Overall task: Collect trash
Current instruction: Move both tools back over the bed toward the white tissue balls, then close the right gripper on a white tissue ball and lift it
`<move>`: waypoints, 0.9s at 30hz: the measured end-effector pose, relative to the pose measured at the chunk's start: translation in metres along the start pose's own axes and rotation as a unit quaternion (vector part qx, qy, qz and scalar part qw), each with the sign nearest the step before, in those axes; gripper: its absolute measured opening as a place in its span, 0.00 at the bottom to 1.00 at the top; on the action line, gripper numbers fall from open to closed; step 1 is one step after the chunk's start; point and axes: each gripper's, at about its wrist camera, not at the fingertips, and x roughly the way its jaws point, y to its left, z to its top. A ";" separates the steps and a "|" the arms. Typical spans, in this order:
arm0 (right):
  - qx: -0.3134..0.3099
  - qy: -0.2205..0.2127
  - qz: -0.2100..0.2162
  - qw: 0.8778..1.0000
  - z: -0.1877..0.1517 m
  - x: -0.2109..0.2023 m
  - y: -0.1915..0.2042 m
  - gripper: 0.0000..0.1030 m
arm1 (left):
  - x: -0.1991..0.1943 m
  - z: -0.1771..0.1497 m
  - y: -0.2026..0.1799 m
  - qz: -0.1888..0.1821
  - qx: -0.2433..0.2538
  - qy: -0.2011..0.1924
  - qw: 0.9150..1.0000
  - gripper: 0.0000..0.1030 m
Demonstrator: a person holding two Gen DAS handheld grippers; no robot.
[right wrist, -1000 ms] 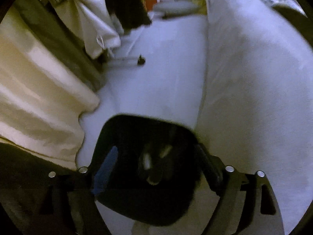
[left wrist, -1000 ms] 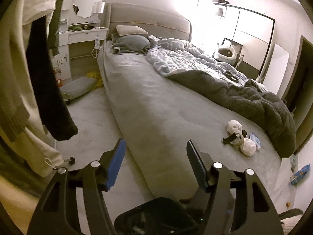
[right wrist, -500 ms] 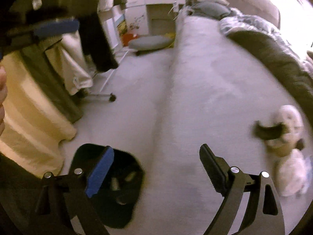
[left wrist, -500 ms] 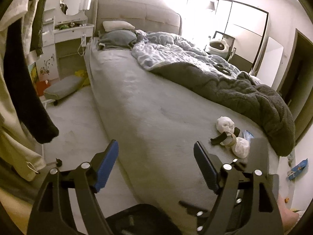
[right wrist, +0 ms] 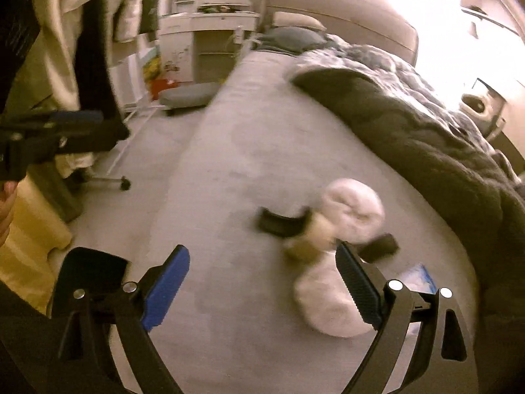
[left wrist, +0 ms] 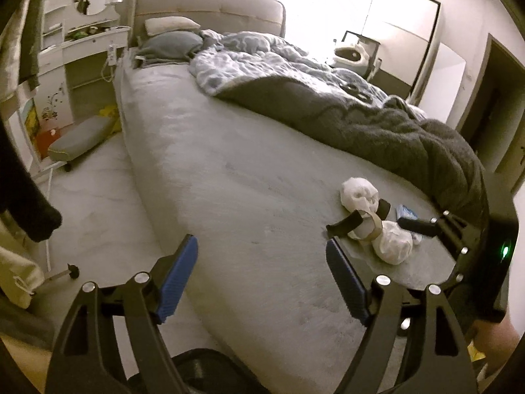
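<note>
Both tools are held out over the near corner of the bed [left wrist: 249, 177], angled down at the grey sheet. The left gripper [left wrist: 261, 279] has its blue-padded fingers [left wrist: 175, 277] spread wide with only bare sheet between them. The right gripper [right wrist: 262, 290] is likewise released, its fingers [right wrist: 165, 287] wide apart and gripping nothing; its right finger sits in front of the trash, though blur keeps me from saying whether it touches.

Below them on the floor stands a black bin [right wrist: 88, 274], close against the bed's edge.

The trash [left wrist: 370, 220] lies on the sheet near the foot corner, just ahead of the right gripper: two crumpled white paper balls [right wrist: 352, 210], a tan cardboard ring [left wrist: 370, 226] between them, dark strips [right wrist: 279, 225] sticking out on either side, and a small blue-and-white wrapper [left wrist: 405, 211] just beyond. All of it touches or nearly touches in one heap.

Behind the heap a dark grey blanket [left wrist: 393, 131] is bunched across the bed, with a pale patterned duvet [left wrist: 256, 55] further up and pillows [left wrist: 170, 37] at the headboard. Left of the bed are hanging clothes [right wrist: 82, 49], a low grey cushion [left wrist: 82, 134] on the floor, and a white dresser [left wrist: 85, 62] with a mirror.
</note>
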 end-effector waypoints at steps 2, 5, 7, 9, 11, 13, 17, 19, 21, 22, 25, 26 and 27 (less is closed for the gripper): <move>0.013 0.008 -0.004 1.000 -0.006 0.003 -0.013 0.89 | 0.014 0.000 -0.004 -0.005 0.002 0.012 1.000 0.80; 0.018 0.022 -0.008 1.000 -0.011 0.011 -0.024 0.89 | 0.032 0.000 -0.008 -0.014 -0.001 0.028 1.000 0.80; 0.012 0.031 -0.014 0.999 -0.013 0.016 -0.027 0.89 | 0.041 0.000 -0.012 -0.021 -0.004 0.036 0.999 0.80; -0.004 0.044 -0.028 0.999 -0.016 0.022 -0.027 0.89 | 0.048 0.000 -0.015 -0.029 -0.011 0.042 0.999 0.80; -0.017 0.056 -0.038 0.998 -0.019 0.027 -0.028 0.83 | 0.053 0.003 -0.018 -0.042 -0.023 0.044 0.998 0.80; -0.022 0.063 -0.045 0.997 -0.021 0.030 -0.032 0.72 | 0.059 0.005 -0.023 -0.050 -0.031 0.045 0.997 0.80; -0.030 0.066 -0.061 0.995 -0.025 0.030 -0.042 0.55 | 0.073 0.009 -0.034 -0.060 -0.041 0.051 0.996 0.77; -0.016 0.060 -0.059 0.996 -0.026 0.027 -0.049 0.45 | 0.079 0.009 -0.041 -0.062 -0.044 0.054 0.996 0.75; 0.017 0.046 -0.040 0.998 -0.026 0.020 -0.061 0.39 | 0.085 0.009 -0.047 -0.062 -0.043 0.057 0.995 0.74; 0.032 0.039 -0.031 0.998 -0.026 0.018 -0.067 0.39 | 0.088 0.009 -0.050 -0.062 -0.042 0.058 0.996 0.74; 0.073 0.012 -0.009 0.997 -0.027 0.004 -0.081 0.36 | 0.094 0.008 -0.057 -0.064 -0.041 0.061 0.995 0.73; 0.085 0.003 -0.002 0.996 -0.028 -0.001 -0.086 0.36 | 0.096 0.008 -0.060 -0.064 -0.041 0.061 0.995 0.73; 0.091 -0.002 0.001 0.996 -0.028 -0.004 -0.089 0.36 | 0.098 0.008 -0.062 -0.064 -0.040 0.062 0.995 0.73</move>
